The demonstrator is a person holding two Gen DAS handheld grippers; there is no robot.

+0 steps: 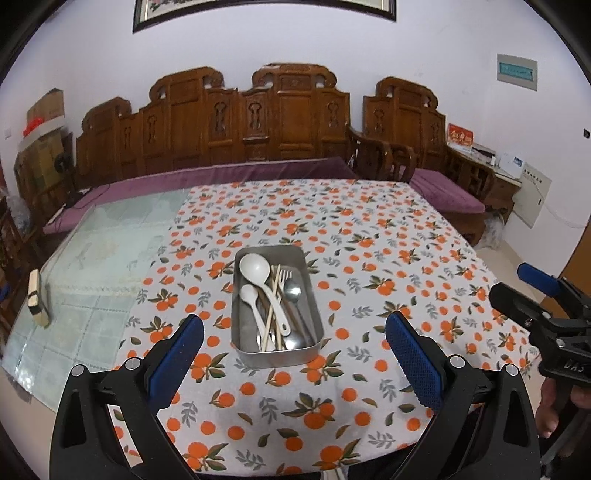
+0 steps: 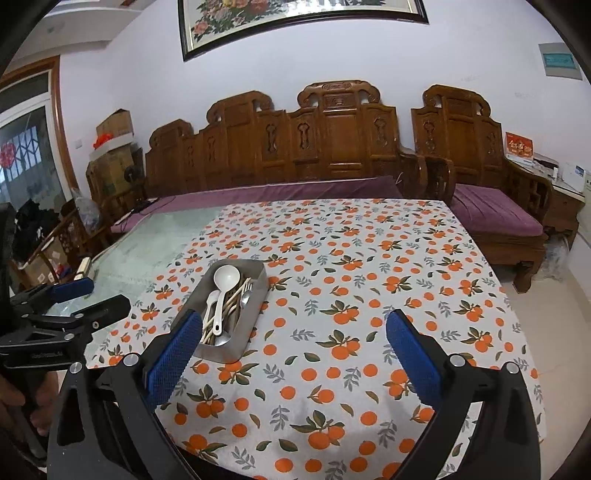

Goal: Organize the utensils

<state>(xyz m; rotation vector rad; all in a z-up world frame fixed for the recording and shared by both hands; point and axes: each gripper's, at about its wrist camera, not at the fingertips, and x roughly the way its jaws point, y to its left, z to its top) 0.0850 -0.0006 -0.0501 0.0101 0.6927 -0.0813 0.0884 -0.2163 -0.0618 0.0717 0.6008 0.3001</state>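
Left wrist view: the left gripper is seen with its blue-padded jaws spread wide, nothing between the pads, held above the near part of a white tablecloth printed with oranges and leaves. Between the jaws, farther off on the cloth, a rectangular stainless-steel tray is seen resting flat. Gathered inside it are a large white plastic ladle-spoon, a smaller white spoon, a metal fork, a metal spoon and pale wooden chopsticks, crossed over one another; the order of stacking cannot be told. The right gripper is seen at the right edge, held by a hand. To the left of the cloth, bare glass tabletop is exposed, with a small wooden-backed brush lying near its edge. Right wrist view: the right gripper's jaws are likewise seen fully apart and empty above the cloth, the tray lying just beyond the left finger. A carved dark-wood bench with purple cushions is noted behind the table, and a framed floral picture on the wall.
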